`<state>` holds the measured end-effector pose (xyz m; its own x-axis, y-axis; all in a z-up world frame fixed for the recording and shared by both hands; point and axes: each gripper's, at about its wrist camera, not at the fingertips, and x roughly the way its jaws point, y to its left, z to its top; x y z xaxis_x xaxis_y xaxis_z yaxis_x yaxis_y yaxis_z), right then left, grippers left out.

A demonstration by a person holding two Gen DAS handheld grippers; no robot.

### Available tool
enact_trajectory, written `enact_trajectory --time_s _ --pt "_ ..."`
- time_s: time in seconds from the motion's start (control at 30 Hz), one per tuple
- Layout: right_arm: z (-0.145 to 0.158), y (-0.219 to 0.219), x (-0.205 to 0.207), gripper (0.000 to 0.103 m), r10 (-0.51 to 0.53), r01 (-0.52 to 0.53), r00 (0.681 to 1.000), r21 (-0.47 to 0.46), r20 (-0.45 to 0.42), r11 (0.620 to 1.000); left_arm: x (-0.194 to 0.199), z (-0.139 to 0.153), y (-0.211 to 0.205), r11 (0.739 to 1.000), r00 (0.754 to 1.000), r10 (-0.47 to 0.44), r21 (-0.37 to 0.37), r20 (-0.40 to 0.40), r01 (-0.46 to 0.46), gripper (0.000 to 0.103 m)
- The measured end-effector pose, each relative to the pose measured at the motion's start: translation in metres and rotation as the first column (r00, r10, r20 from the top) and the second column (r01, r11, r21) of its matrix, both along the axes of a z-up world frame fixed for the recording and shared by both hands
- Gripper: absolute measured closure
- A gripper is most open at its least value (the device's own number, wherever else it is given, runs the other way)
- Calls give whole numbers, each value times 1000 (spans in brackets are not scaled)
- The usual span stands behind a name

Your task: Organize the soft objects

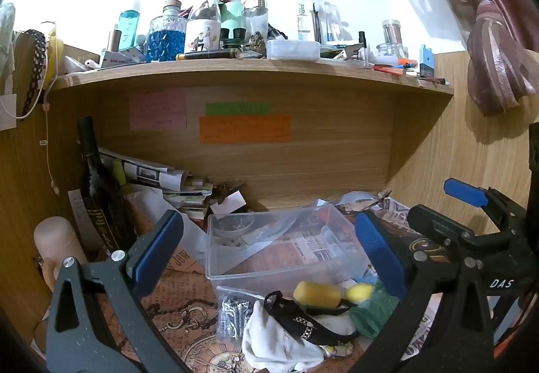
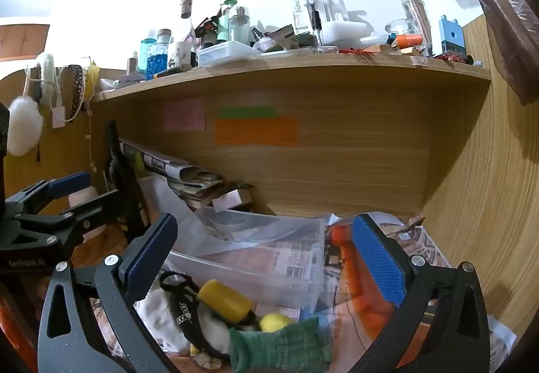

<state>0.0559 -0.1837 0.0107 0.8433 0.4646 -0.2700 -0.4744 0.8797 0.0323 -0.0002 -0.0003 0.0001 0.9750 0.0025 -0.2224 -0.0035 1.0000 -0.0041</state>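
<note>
A pile of soft things lies on the desk in front of a clear plastic box (image 1: pixel 289 258): a yellow sponge cylinder (image 1: pixel 316 295), a yellow ball (image 1: pixel 359 292), a green knit roll (image 1: pixel 372 314), a white cloth (image 1: pixel 269 339) and a black strap (image 1: pixel 296 319). They also show in the right wrist view: sponge (image 2: pixel 225 300), ball (image 2: pixel 274 321), green roll (image 2: pixel 279 347), box (image 2: pixel 269 258). My left gripper (image 1: pixel 269 251) is open and empty above the pile. My right gripper (image 2: pixel 266 258) is open and empty, and shows at the right of the left wrist view (image 1: pixel 468 214).
A wooden shelf (image 1: pixel 235 70) crowded with bottles and jars runs overhead. A dark wine bottle (image 1: pixel 97 191) and stacked papers (image 1: pixel 161 177) stand at the back left. A bag of screws (image 1: pixel 232 312) lies by the cloth. A curtain (image 1: pixel 495 46) hangs at right.
</note>
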Motion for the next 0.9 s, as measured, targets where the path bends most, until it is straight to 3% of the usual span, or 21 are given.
enact_trajectory --time_s 0.9 --pt "-1 -3 -3 0 1 -1 1000 10 4 1000 -4 -1 2 1000 1000 -9 -21 -1 9 0"
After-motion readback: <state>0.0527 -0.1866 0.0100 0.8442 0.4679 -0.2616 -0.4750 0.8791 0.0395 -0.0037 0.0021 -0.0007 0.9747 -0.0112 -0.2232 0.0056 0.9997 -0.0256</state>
